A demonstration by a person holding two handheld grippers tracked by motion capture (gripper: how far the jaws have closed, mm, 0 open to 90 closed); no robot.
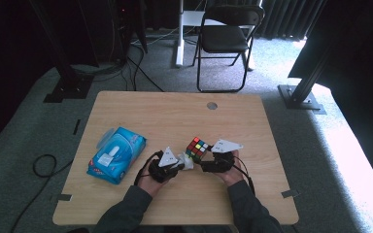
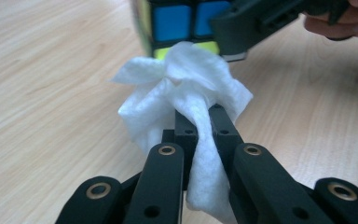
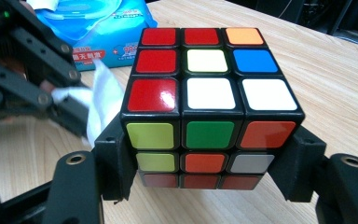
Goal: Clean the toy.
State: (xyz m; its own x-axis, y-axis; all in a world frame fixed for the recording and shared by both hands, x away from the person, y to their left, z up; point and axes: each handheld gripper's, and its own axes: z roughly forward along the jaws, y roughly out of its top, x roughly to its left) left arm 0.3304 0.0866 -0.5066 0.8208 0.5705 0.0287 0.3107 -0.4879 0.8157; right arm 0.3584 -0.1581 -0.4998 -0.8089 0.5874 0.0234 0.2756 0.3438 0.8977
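Observation:
A scrambled puzzle cube (image 1: 197,148) (image 3: 209,102) is held just above the wooden table (image 1: 175,116), with my right gripper (image 1: 203,160) (image 3: 209,165) shut on its lower layers, one jaw on each side. My left gripper (image 1: 179,165) (image 2: 203,114) is shut on a crumpled white wipe (image 1: 187,163) (image 2: 186,88). The wipe's bunched end presses against the cube's side (image 2: 182,23), by the right gripper's jaw. In the right gripper view the left gripper (image 3: 67,109) and the wipe (image 3: 100,100) come in from the left and meet the cube's left face.
A blue pack of wet wipes (image 1: 116,154) (image 3: 107,32) lies on the table's left part, close to my left hand. A round cable hole (image 1: 212,105) sits near the table's far edge. A black folding chair (image 1: 226,39) stands on the carpet beyond.

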